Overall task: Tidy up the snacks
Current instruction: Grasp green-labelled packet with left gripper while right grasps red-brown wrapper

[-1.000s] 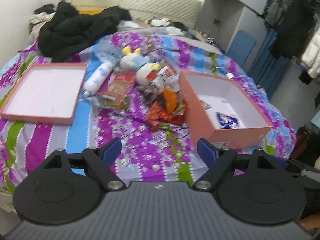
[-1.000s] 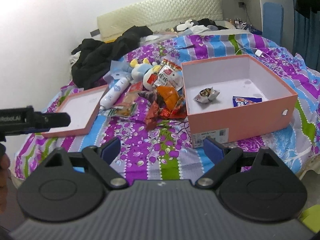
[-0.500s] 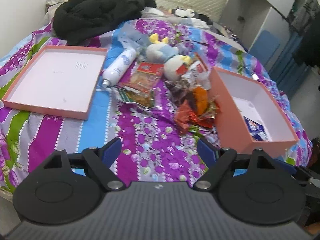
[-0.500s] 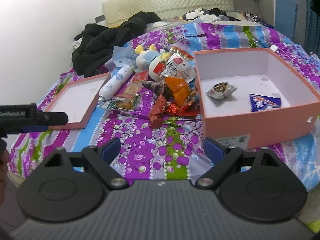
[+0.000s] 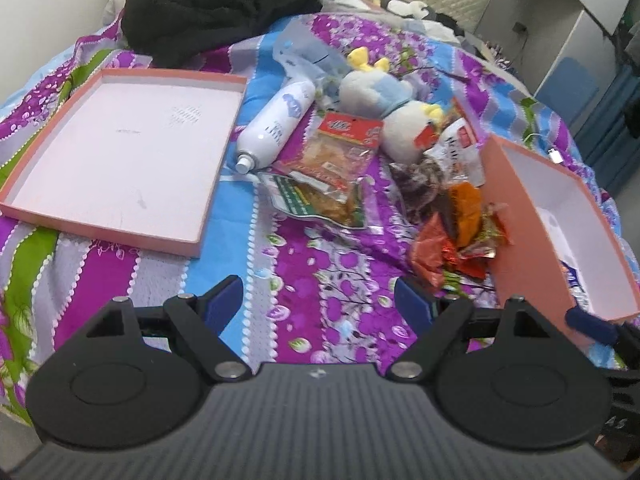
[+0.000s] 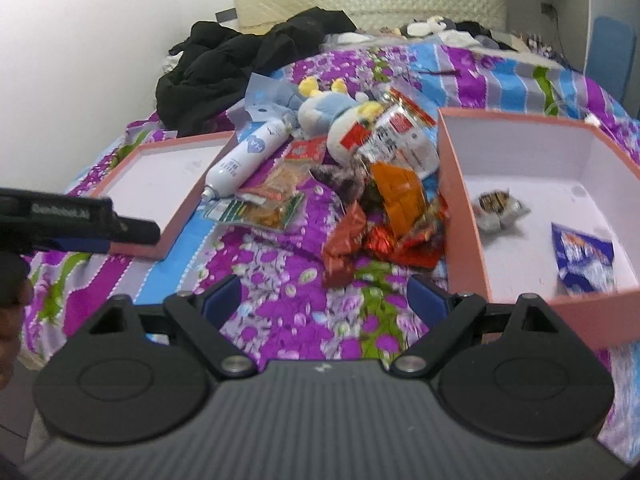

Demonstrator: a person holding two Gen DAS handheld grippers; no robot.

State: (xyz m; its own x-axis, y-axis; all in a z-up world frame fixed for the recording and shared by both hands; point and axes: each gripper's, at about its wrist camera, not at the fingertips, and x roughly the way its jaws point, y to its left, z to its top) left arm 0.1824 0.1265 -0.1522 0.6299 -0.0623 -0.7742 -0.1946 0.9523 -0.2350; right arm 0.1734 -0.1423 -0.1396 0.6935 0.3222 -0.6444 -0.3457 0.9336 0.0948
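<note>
A pile of snack packets [image 5: 456,220] [image 6: 384,216] lies on the purple flowered bedspread beside an open pink box [image 5: 560,216] [image 6: 460,208]. The box holds a blue packet [image 6: 582,256] and a small wrapped snack [image 6: 498,210]. More packets [image 5: 332,172] [image 6: 268,204] lie left of the pile. My left gripper [image 5: 318,300] is open and empty, low over the bedspread before the packets. My right gripper [image 6: 324,296] is open and empty, just short of the red wrappers [image 6: 340,244]. The left gripper shows in the right wrist view [image 6: 80,224].
The pink box lid [image 5: 116,152] [image 6: 160,172] lies at the left. A white bottle [image 5: 276,128] [image 6: 244,160] and a plush toy [image 5: 384,108] [image 6: 332,116] lie behind the snacks. Black clothing [image 5: 224,4] is heaped at the head of the bed.
Both grippers have moved forward toward the snack pile, which now looks larger. The left one has also swung left, so the lid is nearer the centre. Both stay open.
</note>
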